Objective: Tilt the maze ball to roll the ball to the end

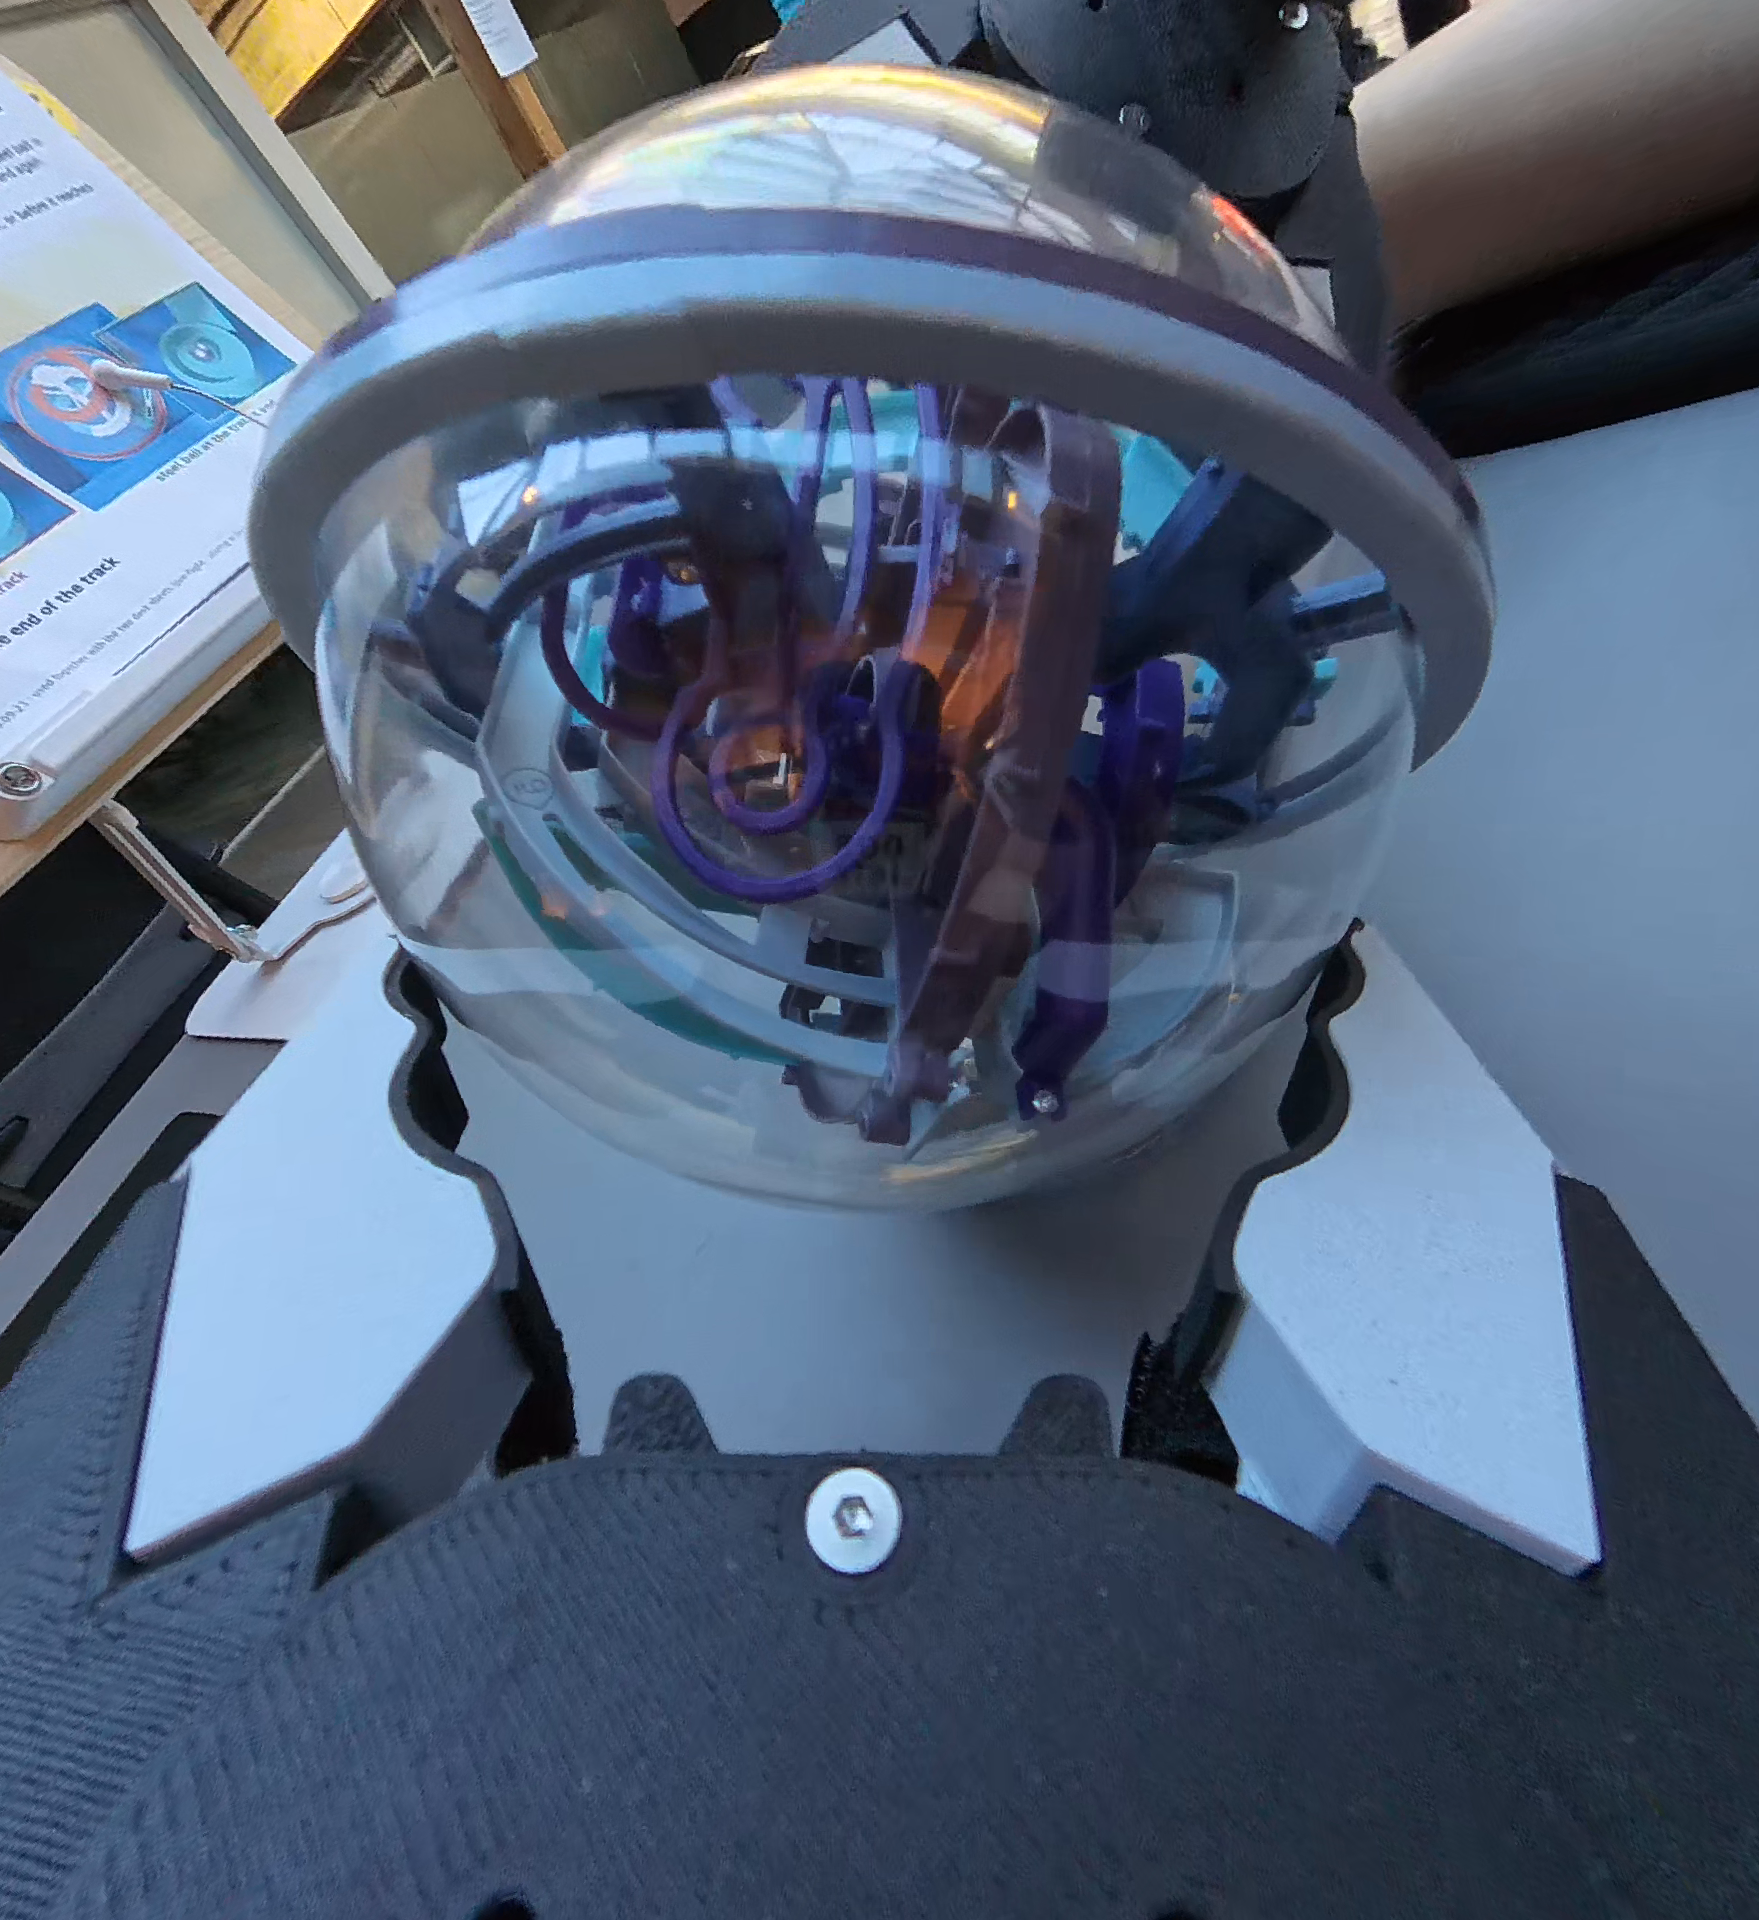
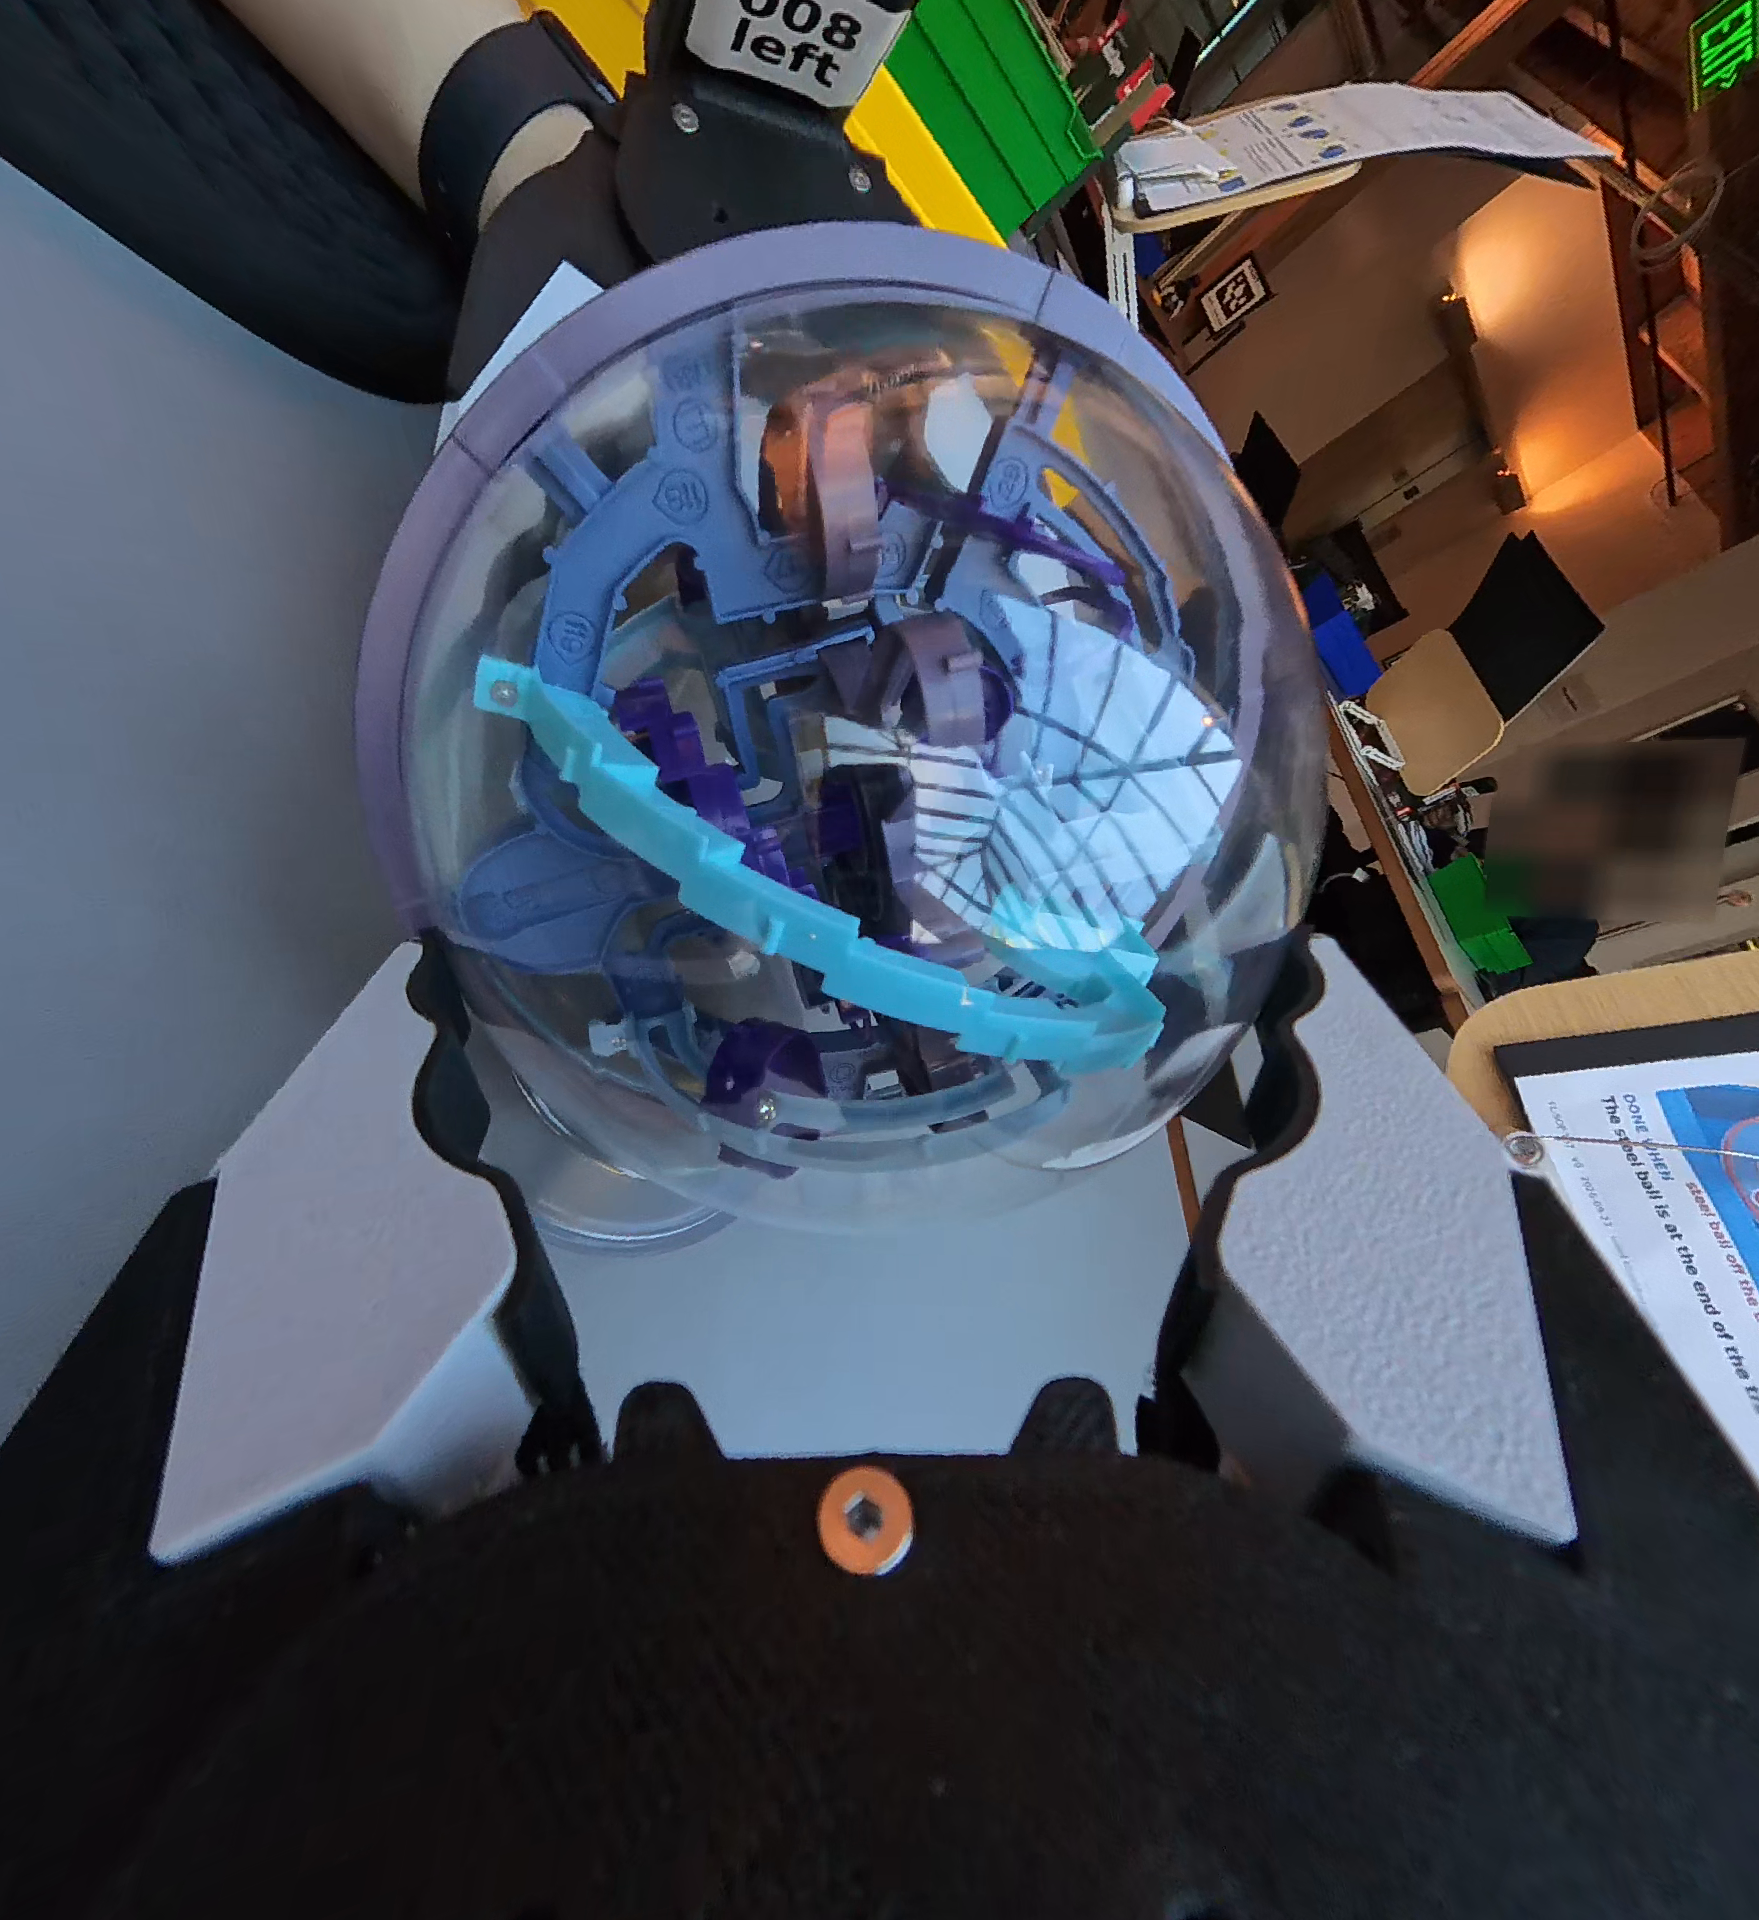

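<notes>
Nearest in the left wrist view is the left gripper [image 1: 880, 1049]. Its two white fingers [image 1: 335, 1278] are spread wide and press the see-through maze ball [image 1: 870, 665] from both sides near its bottom. The maze ball sits right in front of the fingers, in the middle between them, just above the grey table [image 1: 1633, 727].

The right gripper [image 2: 854, 1049] does the same from the other side. Its white fingers [image 2: 1374, 1268] are also spread wide around the maze ball [image 2: 844, 748], touching the low part of the clear shell. So the two grippers face each other with the maze ball squeezed between them, and both are just as near to it.

The grey ring [image 1: 854, 301] around the maze ball's middle is tipped, not flat.

Inside, a small shiny steel ball [image 2: 768, 1111] rests low on a purple track piece [image 2: 750, 1081], on the side close to the right gripper. A light blue track [image 2: 802, 914] curves across above it.

Farther off stands a paper sheet with pictures [image 1: 54, 416] on a wooden stand.

I think the next tilt depends on which way that purple track leads, and the pictures do not make that clear.
</notes>
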`<state>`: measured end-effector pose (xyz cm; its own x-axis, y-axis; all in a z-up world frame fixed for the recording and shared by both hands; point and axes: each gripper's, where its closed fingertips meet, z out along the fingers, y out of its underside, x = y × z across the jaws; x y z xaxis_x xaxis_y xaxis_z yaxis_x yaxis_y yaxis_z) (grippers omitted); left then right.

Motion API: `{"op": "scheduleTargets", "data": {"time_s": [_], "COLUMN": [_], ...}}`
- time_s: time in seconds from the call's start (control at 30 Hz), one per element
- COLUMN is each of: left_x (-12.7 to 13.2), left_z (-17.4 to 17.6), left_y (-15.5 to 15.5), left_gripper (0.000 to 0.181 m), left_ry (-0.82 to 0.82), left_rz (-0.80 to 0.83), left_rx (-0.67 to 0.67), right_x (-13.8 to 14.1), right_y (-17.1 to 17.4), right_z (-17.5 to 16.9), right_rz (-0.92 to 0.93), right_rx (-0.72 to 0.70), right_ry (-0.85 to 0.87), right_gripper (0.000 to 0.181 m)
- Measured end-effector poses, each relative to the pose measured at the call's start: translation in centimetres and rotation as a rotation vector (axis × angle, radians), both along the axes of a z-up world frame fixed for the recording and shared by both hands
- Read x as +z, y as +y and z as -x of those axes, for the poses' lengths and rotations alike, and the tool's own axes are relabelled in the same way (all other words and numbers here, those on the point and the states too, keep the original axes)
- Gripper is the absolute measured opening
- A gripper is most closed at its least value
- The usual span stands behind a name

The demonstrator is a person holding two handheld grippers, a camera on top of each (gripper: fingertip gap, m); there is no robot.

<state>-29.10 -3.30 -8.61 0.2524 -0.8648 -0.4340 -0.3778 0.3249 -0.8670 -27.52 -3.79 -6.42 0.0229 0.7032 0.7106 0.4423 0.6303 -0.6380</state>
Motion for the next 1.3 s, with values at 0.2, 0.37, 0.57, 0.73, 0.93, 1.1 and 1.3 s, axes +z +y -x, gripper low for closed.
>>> {"op": "scheduleTargets", "data": {"time_s": [0.2,0.37,0.57,0.73,0.93,1.1,1.3], "left_x": [-0.1,0.6,2.5,4.8,2.9,2.7,2.6], "left_z": [0.5,1.4,1.8,1.6,0.2,0.2,0.4], "left_y": [-0.4,-1.5,-3.7,-3.0,-2.0,-1.6,-1.6], "left_gripper": [0.156,0.149,0.154,0.158,0.15,0.146,0.144], "left_ry": [0.012,-0.044,-0.213,-0.428,-0.36,-0.456,-0.479], "left_rz": [0.015,0.087,0.251,0.441,0.512,0.653,0.688], "left_rx": [0.045,0.052,0.067,0.275,0.356,0.278,0.221], "right_x": [0.0,-0.1,0.0,-0.1,0.2,0.5,0.9], "right_y": [-0.2,-0.3,-0.3,-0.2,-0.8,-1.5,-1.8], "right_z": [0.1,0.2,0.2,0.2,0.2,-0.2,-0.4], "right_rz": [-0.016,0.002,-0.002,-0.006,-0.062,-0.101,-0.06], "right_rx": [-0.007,-0.009,-0.01,-0.027,-0.063,-0.073,-0.067], "right_ry": [-0.017,-0.01,-0.007,-0.011,-0.032,-0.03,0.021], "right_gripper": [0.15,0.15,0.15,0.15,0.149,0.143,0.142]}}
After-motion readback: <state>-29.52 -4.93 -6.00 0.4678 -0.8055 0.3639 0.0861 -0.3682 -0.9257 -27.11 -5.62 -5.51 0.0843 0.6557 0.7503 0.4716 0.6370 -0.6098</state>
